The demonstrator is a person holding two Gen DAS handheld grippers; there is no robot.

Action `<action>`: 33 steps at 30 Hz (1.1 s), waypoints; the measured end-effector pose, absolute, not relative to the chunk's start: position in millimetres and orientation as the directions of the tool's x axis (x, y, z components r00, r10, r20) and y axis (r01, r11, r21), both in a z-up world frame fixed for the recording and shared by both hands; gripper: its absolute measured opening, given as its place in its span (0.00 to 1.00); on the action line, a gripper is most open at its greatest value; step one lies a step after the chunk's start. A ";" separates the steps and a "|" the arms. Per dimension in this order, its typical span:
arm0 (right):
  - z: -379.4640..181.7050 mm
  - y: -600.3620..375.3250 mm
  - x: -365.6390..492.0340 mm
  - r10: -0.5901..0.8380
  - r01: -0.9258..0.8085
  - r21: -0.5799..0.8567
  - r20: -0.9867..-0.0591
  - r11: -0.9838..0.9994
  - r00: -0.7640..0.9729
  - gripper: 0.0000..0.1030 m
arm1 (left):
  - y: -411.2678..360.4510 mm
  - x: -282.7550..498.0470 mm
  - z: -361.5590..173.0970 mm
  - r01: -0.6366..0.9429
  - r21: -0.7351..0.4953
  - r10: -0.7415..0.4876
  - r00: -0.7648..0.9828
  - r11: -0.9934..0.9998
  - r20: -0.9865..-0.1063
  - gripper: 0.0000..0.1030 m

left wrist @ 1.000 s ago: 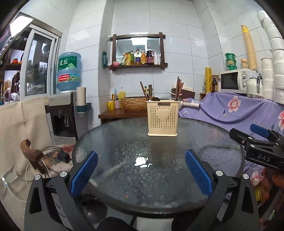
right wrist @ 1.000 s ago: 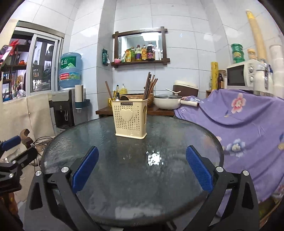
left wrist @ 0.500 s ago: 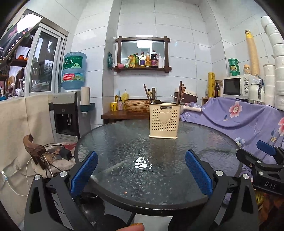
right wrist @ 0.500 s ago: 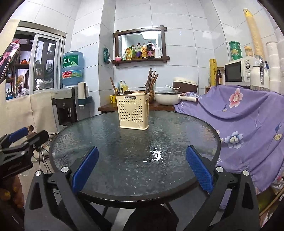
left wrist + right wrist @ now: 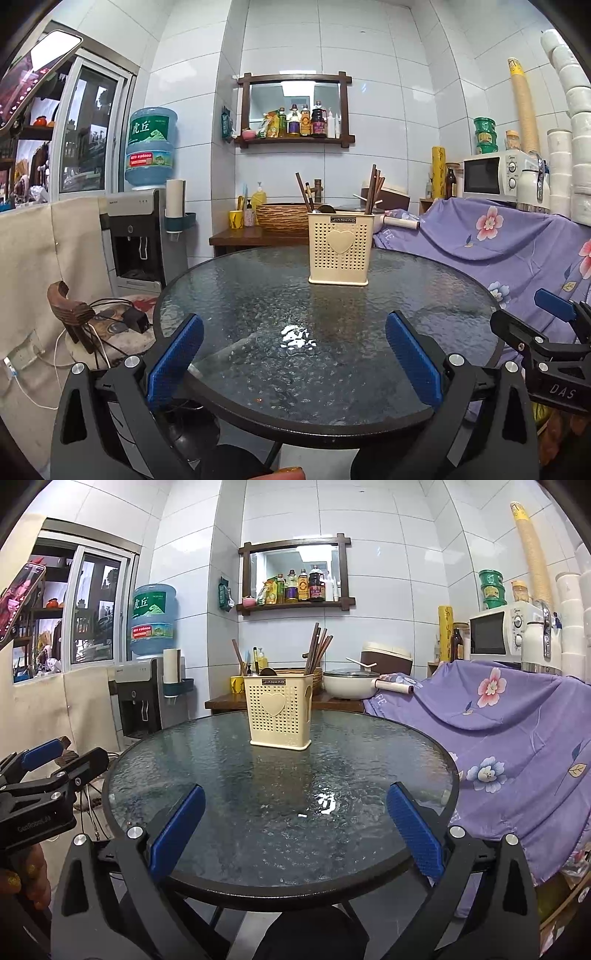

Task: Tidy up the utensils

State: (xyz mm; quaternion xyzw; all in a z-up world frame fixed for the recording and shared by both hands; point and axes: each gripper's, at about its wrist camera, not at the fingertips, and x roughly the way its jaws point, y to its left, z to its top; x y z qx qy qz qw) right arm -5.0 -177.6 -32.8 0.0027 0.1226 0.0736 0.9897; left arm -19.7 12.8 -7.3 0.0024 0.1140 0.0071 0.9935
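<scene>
The left tool (image 5: 293, 362) and the right tool (image 5: 295, 825) gape wide, empty, short of the worktop (image 5: 258, 306). Utensils stand in the holder (image 5: 340, 251) (far side); apparently finished, barring adjustments.

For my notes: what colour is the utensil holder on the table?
Cream, with small holes and a raised heart; the utensil holder shows best in the right wrist view.

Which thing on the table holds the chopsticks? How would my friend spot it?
Find the round, dark glass table in the middle of the room. Standing upright on its far side is a cream plastic utensil holder, the only thing on the glass. It has rows of little holes, a raised heart on its front, and dark brown chopsticks poking out.
</scene>
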 end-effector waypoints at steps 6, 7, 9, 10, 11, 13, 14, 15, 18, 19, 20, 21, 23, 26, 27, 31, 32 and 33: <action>-34.8 -176.8 -4.0 0.146 -0.145 0.023 -0.255 0.989 0.956 0.94 | 10.2 -18.7 -7.0 -0.009 0.009 0.011 0.972 1.000 -0.235 0.94; -34.9 -176.7 -3.8 0.147 -0.145 0.024 -0.257 0.989 0.955 0.94 | 9.9 -18.5 -7.0 -0.011 0.012 0.014 0.972 1.000 -0.236 0.94; -34.8 -176.6 -3.1 0.146 -0.145 0.025 -0.260 0.989 0.954 0.94 | 8.8 -17.8 -7.3 -0.013 0.012 0.016 0.971 1.000 -0.240 0.94; -35.0 -176.8 -3.0 0.146 -0.144 0.025 -0.261 0.989 0.954 0.94 | 8.9 -17.5 -7.4 -0.013 0.012 0.015 0.970 1.000 -0.243 0.94; -35.1 -176.9 -2.7 0.146 -0.144 0.027 -0.262 0.989 0.954 0.94 | 8.7 -17.2 -7.5 -0.012 0.014 0.015 0.969 1.000 -0.246 0.94; -34.6 -177.8 -2.6 0.146 -0.143 0.031 -0.262 0.989 0.954 0.94 | 7.3 -16.9 -7.4 -0.014 0.022 0.019 0.968 1.000 -0.249 0.94; -33.9 -178.4 -2.3 0.146 -0.142 0.033 -0.262 0.989 0.954 0.94 | 6.7 -17.0 -7.5 -0.016 0.024 0.022 0.969 1.000 -0.247 0.94; -33.6 -178.8 -2.2 0.146 -0.142 0.036 -0.262 0.989 0.954 0.94 | 6.4 -17.0 -7.3 -0.017 0.025 0.023 0.969 1.000 -0.246 0.94; -33.0 -179.7 -2.4 0.145 -0.141 0.035 -0.261 0.989 0.954 0.94 | 6.0 -17.2 -7.2 -0.019 0.025 0.024 0.968 1.000 -0.248 0.94; -33.1 -179.3 -2.1 0.146 -0.142 0.034 -0.262 0.989 0.954 0.94 | 6.3 -17.2 -7.4 -0.018 0.024 0.023 0.968 1.000 -0.251 0.94; -33.3 -179.1 -1.9 0.146 -0.142 0.033 -0.264 0.989 0.953 0.94 | 6.5 -17.2 -7.5 -0.018 0.022 0.023 0.968 1.000 -0.252 0.94; -33.6 -178.6 -2.0 0.146 -0.142 0.032 -0.265 0.989 0.953 0.94 | 6.4 -17.2 -7.4 -0.018 0.022 0.023 0.967 1.000 -0.252 0.94; -33.9 -177.9 -2.3 0.147 -0.144 0.032 -0.266 0.989 0.953 0.94 | 6.4 -17.2 -7.4 -0.018 0.023 0.024 0.967 1.000 -0.253 0.94; -34.0 -177.2 -3.3 0.148 -0.145 0.028 -0.265 0.989 0.953 0.94 | 6.8 -17.0 -7.3 -0.019 0.022 0.024 0.967 1.000 -0.254 0.94; -33.7 -177.0 -3.0 0.148 -0.146 0.026 -0.265 0.989 0.953 0.94 | 6.6 -17.0 -7.3 -0.020 0.023 0.025 0.967 1.000 -0.255 0.94; -33.8 -176.4 -3.2 0.148 -0.146 0.026 -0.266 0.989 0.953 0.94 | 7.4 -17.2 -7.9 -0.019 0.020 0.024 0.966 1.000 -0.259 0.94; -33.9 -176.5 -3.2 0.148 -0.146 0.027 -0.265 0.989 0.953 0.94 | 7.7 -17.5 -7.8 -0.020 0.020 0.025 0.966 1.000 -0.258 0.94; -33.8 -176.4 -3.4 0.147 -0.146 0.027 -0.264 0.989 0.953 0.94 | 7.7 -16.9 -7.7 -0.019 0.020 0.023 0.966 1.000 -0.257 0.94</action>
